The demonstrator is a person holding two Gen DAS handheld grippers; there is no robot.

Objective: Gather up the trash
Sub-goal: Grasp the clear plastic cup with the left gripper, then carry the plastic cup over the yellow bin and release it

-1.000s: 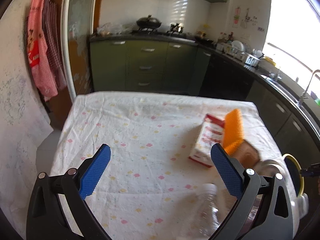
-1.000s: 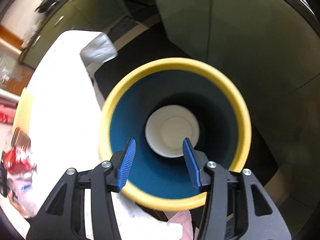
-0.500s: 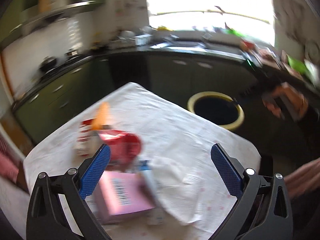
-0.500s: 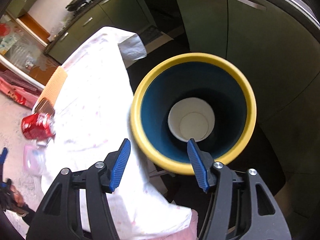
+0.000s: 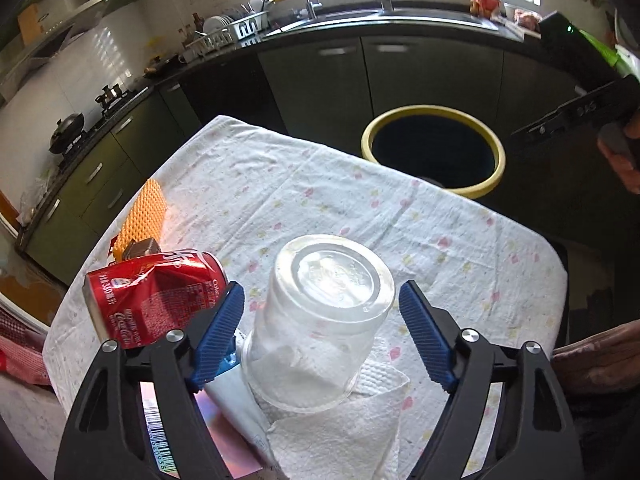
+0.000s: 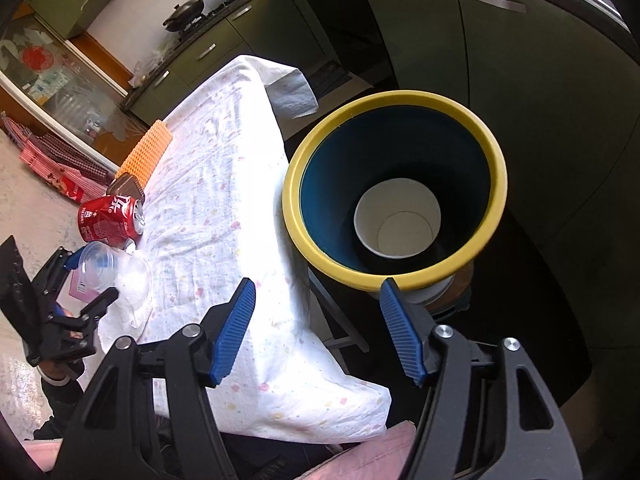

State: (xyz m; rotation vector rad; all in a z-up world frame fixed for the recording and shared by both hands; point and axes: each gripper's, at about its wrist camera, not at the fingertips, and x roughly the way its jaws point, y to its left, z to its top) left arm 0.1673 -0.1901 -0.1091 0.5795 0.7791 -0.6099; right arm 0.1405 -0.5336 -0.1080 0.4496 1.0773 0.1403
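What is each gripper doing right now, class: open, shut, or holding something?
Left gripper: open, fingers either side of the clear plastic cup, not clamping it.
Right gripper: open, holding nothing.

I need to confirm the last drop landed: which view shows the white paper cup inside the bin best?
The right wrist view. It looks straight down into the bin, and the white paper cup sits open-side up at the bottom. The left wrist view shows only the bin's yellow rim and dark interior; the cup is hidden.

Clear glossy plastic is seen on the cup (image 5: pixel 324 320), dented shiny metal on the can (image 5: pixel 154 300) (red print), crinkly matt cloth on the table (image 5: pixel 360 208), quilted paper on the towel (image 5: pixel 340 436).
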